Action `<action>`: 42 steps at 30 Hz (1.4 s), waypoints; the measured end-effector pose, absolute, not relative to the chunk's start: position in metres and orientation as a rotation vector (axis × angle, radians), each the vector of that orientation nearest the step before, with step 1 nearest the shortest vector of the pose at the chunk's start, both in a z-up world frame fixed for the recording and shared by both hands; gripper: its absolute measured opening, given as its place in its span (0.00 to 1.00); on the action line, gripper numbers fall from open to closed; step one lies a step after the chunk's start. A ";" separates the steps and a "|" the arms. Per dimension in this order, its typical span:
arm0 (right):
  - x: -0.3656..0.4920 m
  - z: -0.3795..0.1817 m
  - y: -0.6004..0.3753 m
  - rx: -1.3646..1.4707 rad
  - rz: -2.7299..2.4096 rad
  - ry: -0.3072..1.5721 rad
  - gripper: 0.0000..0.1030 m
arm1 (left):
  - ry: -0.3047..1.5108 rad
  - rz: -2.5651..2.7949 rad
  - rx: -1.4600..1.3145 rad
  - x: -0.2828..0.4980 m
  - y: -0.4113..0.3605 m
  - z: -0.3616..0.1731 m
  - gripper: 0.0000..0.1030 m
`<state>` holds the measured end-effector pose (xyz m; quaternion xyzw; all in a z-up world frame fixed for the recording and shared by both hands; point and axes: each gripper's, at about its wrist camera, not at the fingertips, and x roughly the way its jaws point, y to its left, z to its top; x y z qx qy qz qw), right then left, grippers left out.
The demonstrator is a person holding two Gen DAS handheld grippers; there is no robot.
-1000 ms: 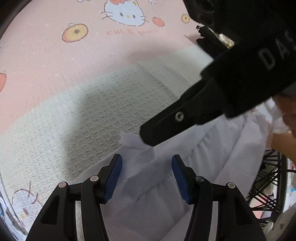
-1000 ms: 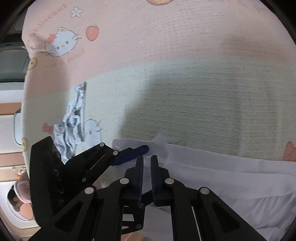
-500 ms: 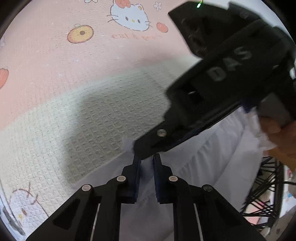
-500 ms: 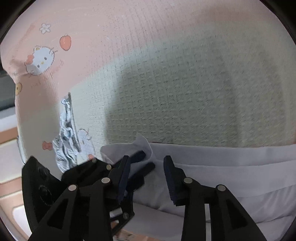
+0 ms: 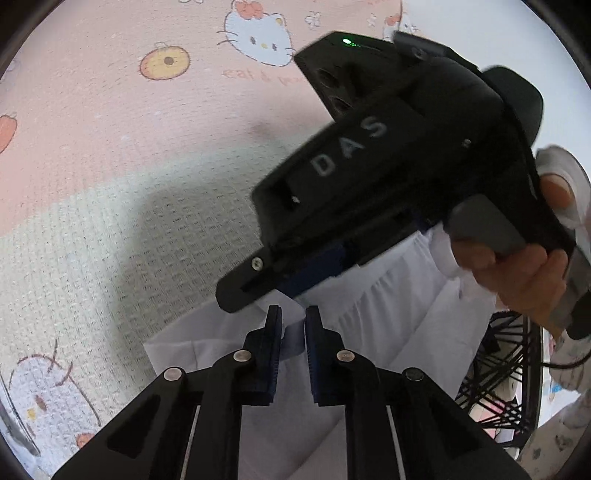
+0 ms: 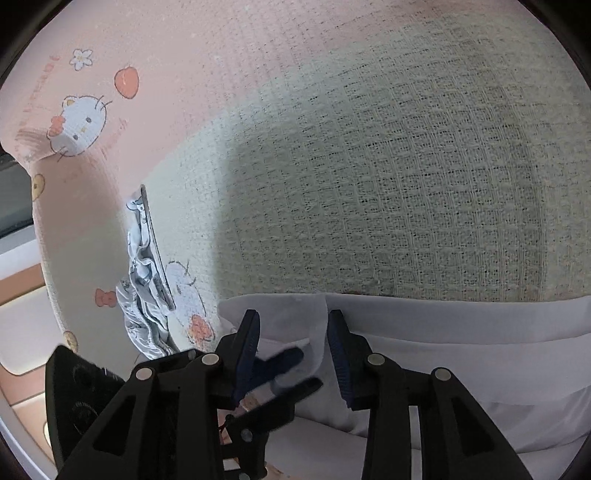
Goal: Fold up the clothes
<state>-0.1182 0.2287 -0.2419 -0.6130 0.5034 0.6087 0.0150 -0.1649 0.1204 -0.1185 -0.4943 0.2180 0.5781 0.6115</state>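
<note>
pinching a corner of the white garment [image 5: 369, 310] between nearly closed jaws, the left gripper [image 5: 293, 325] holds it just above the waffle-weave blanket [image 6: 406, 184]. the right gripper [image 6: 291, 325] hangs over the same corner, jaws spread wide and gripping nothing. the garment's folded edge lies across the blanket.

Setting: a home, likely a bedroom. Work surface is a soft waffle-weave blanket [image 6: 406, 166], pink and pale green, printed with cartoon cats [image 5: 258, 33], oranges and bows. White garment [image 6: 461, 332] lies at its near edge. Crumpled patterned cloth [image 6: 144, 280] lies towards the blanket's left edge. Black wire basket [image 5: 498, 387] stands beside, at right. Pale furniture beyond the left edge; details unclear.
</note>
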 end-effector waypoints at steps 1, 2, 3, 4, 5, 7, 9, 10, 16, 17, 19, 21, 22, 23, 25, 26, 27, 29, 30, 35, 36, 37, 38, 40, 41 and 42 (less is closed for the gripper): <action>-0.119 -0.241 0.226 -1.919 1.910 1.528 0.32 | 0.507 1.332 -1.137 -0.163 0.119 -0.118 0.10; -0.120 -0.239 0.222 -1.935 1.927 1.461 0.24 | 0.514 1.332 -1.129 -0.161 0.117 -0.116 0.10; -0.122 -0.236 0.218 -1.954 1.947 1.372 0.15 | 0.523 1.332 -1.122 -0.159 0.115 -0.115 0.10; -0.123 -0.233 0.214 -1.971 1.965 1.283 0.10 | 0.532 1.334 -1.118 -0.157 0.114 -0.115 0.10; -0.125 -0.229 0.209 -1.988 1.990 1.183 0.05 | 0.535 1.336 -1.121 -0.156 0.112 -0.114 0.11; -0.128 -0.223 0.199 -2.008 2.039 1.029 0.05 | 0.525 1.334 -1.132 -0.157 0.109 -0.113 0.11; -0.130 -0.220 0.194 -2.010 2.056 0.965 0.05 | 0.516 1.333 -1.132 -0.156 0.105 -0.110 0.11; -0.130 -0.218 0.193 -2.003 2.066 0.947 0.04 | 0.511 1.335 -1.127 -0.156 0.103 -0.109 0.11; -0.123 -0.197 0.184 -2.031 2.147 0.785 0.04 | 0.517 1.294 -1.099 -0.150 0.096 -0.096 0.11; -0.120 -0.194 0.185 -2.033 2.152 0.788 0.04 | 0.542 1.280 -1.093 -0.146 0.095 -0.095 0.11; -0.112 -0.189 0.186 -2.066 2.139 0.778 0.04 | 0.592 1.252 -1.081 -0.140 0.094 -0.093 0.11; -0.104 -0.187 0.187 -2.098 2.122 0.772 0.04 | 0.641 1.224 -1.068 -0.133 0.094 -0.092 0.11; -0.102 -0.187 0.187 -2.111 2.117 0.770 0.04 | 0.666 1.209 -1.061 -0.130 0.093 -0.091 0.11; -0.099 -0.187 0.186 -2.124 2.111 0.768 0.04 | 0.688 1.198 -1.057 -0.126 0.093 -0.091 0.11; -0.095 -0.190 0.188 -2.134 2.098 0.770 0.04 | 0.717 1.190 -1.070 -0.120 0.092 -0.096 0.11; -0.093 -0.192 0.188 -2.139 2.091 0.776 0.04 | 0.713 1.182 -1.089 -0.117 0.091 -0.100 0.11; -0.092 -0.195 0.189 -2.148 2.085 0.784 0.04 | 0.712 1.180 -1.098 -0.116 0.090 -0.101 0.11; -0.090 -0.198 0.191 -2.142 2.087 0.813 0.04 | 0.719 1.180 -1.100 -0.114 0.087 -0.101 0.11; -0.090 -0.198 0.192 -2.137 2.101 0.830 0.04 | 0.724 1.181 -1.101 -0.113 0.086 -0.101 0.11; -0.100 -0.200 0.193 -2.090 2.143 0.871 0.05 | 0.735 1.201 -1.115 -0.115 0.078 -0.095 0.11; -0.102 -0.202 0.193 -2.073 2.152 0.878 0.05 | 0.729 1.205 -1.124 -0.116 0.076 -0.094 0.11; -0.102 -0.204 0.193 -2.059 2.158 0.880 0.05 | 0.725 1.208 -1.132 -0.117 0.075 -0.093 0.11; -0.104 -0.207 0.194 -2.053 2.159 0.880 0.05 | 0.726 1.209 -1.135 -0.117 0.073 -0.093 0.11; -0.110 -0.212 0.197 -2.046 2.164 0.874 0.05 | 0.738 1.206 -1.137 -0.114 0.070 -0.092 0.11; -0.113 -0.212 0.195 -2.039 2.174 0.856 0.05 | 0.747 1.204 -1.135 -0.111 0.068 -0.091 0.11; -0.115 -0.212 0.193 -2.032 2.184 0.839 0.05 | 0.756 1.203 -1.134 -0.109 0.066 -0.091 0.11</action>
